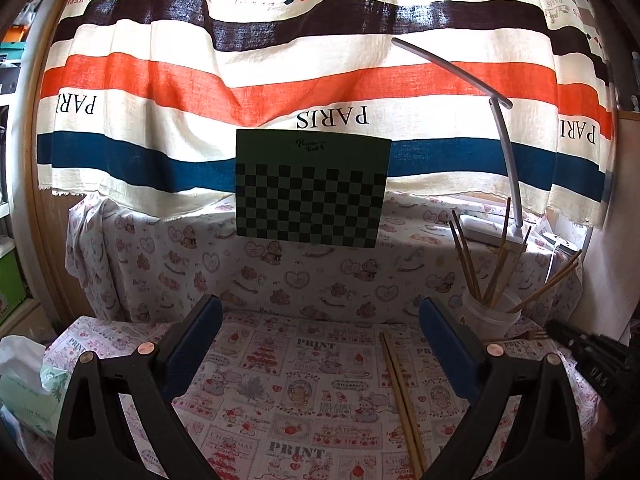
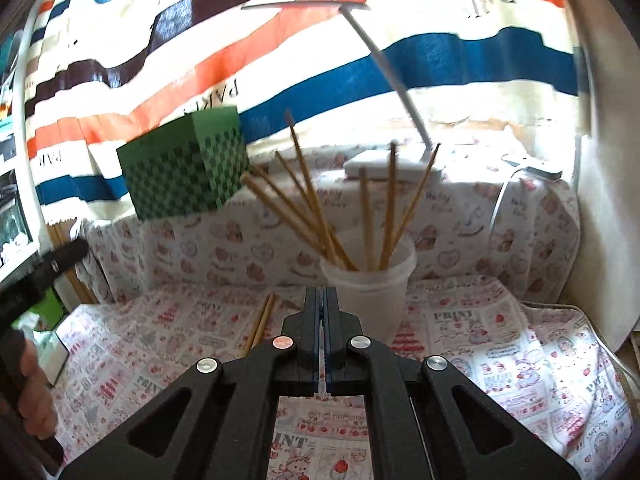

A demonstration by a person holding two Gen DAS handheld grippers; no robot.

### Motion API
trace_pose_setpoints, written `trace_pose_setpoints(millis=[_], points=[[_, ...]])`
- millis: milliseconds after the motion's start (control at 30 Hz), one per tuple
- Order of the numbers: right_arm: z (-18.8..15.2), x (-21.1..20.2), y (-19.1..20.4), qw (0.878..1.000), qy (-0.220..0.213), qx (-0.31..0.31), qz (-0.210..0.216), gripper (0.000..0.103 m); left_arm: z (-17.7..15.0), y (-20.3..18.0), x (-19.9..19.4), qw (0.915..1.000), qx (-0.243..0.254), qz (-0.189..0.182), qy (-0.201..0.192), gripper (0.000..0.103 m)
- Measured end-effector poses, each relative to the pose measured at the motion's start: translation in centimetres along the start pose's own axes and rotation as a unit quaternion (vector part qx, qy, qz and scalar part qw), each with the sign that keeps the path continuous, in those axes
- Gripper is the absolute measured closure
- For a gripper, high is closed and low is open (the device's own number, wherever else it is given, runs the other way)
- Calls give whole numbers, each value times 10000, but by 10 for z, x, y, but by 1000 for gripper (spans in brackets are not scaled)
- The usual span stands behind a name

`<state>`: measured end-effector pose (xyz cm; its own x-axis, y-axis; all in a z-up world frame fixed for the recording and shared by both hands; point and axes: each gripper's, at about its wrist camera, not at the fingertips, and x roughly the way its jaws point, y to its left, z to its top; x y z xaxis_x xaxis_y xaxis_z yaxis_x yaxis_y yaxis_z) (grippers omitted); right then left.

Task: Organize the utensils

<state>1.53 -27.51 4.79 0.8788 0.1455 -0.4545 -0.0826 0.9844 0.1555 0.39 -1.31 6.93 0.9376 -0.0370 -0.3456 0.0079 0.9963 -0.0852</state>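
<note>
Chopsticks (image 1: pixel 402 396) on printed tablecloth (image 1: pixel 288 384) beside cup (image 2: pixel 370 280); left gripper (image 1: pixel 320 344) apart, right gripper (image 2: pixel 321 300) together.

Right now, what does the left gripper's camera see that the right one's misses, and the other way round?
Only the left wrist view shows the open left gripper, a fork behind it, and a tissue pack. Only the right wrist view shows the shut right gripper and a hand. Both show the plastic cup of chopsticks, two loose chopsticks, the green checkered board and the lamp.

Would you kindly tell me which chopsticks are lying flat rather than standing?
The chopstick pair on the tablecloth; the others stand in the plastic cup.
</note>
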Motion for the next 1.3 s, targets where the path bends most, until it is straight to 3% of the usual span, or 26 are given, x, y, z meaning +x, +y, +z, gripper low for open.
trace_pose_setpoints(millis=[500, 833, 933, 1000, 1067, 1200, 1300], points=[[27, -27, -30, 9972, -366, -12, -647, 101, -24, 4, 11, 9995, -91, -31, 317, 5], [86, -18, -31, 9925, -954, -134, -759, 103, -36, 13, 24, 9986, -197, 26, 485, 5], [94, -6, -38, 9954, -676, -9, -673, 103, -39, 18, 27, 9981, -301, 24, 537, 5], [84, 1, -47, 9986, -319, 190, -385, 103, -41, 20, 29, 9979, -320, 33, 557, 5], [66, 11, -55, 9990, -4, 273, -365, 101, -43, 21, 32, 9976, -323, 41, 618, 5], [28, 36, -77, 9953, 630, 449, -578, 83, -45, 22, 34, 9969, -342, -28, 709, 5], [11, 57, -107, 9872, 1169, 1014, -392, 82, -48, 20, 34, 9973, -238, 73, 696, 5]])
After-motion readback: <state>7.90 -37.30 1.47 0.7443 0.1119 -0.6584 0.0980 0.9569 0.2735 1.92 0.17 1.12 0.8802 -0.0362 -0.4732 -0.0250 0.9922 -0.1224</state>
